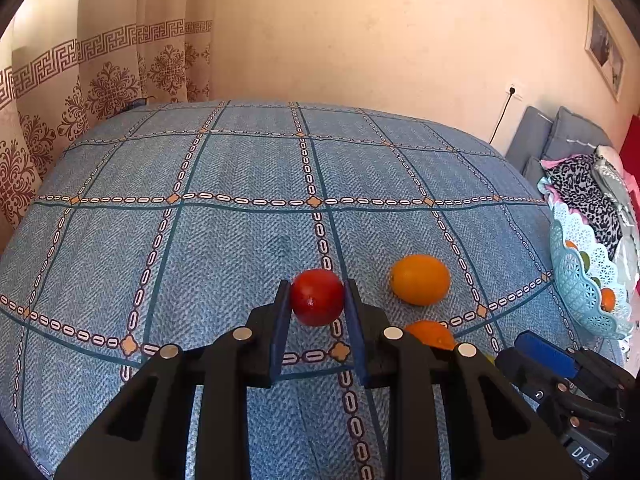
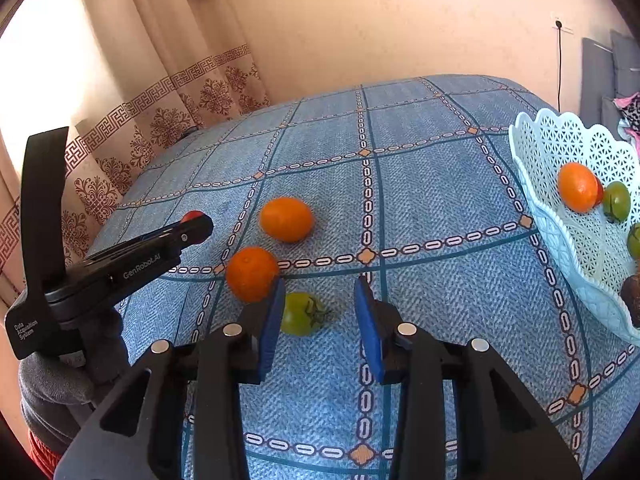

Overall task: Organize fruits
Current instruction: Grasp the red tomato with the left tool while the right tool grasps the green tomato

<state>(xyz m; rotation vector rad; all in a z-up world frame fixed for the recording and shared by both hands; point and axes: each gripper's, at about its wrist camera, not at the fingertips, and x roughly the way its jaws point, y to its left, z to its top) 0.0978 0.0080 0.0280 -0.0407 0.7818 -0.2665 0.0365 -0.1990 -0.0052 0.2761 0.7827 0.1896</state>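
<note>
My left gripper (image 1: 317, 294) is shut on a red tomato (image 1: 317, 297), held at the blue checked tablecloth (image 1: 240, 240); from the right wrist view only a sliver of the tomato (image 2: 193, 215) shows past the left gripper (image 2: 196, 228). An orange fruit (image 1: 420, 279) lies just right of it, and another orange (image 1: 430, 334) sits partly hidden behind the right finger. My right gripper (image 2: 320, 304) is open over the cloth, with a green tomato (image 2: 303, 313) between its fingers near the left pad. Two oranges (image 2: 285, 219) (image 2: 251, 273) lie beyond it.
A pale blue lattice basket (image 2: 560, 148) stands at the table's right edge, holding an orange (image 2: 577, 187), green tomatoes (image 2: 616, 201) and a dark fruit. It shows at the far right in the left wrist view (image 1: 580, 280). Curtains and a wall stand behind the table.
</note>
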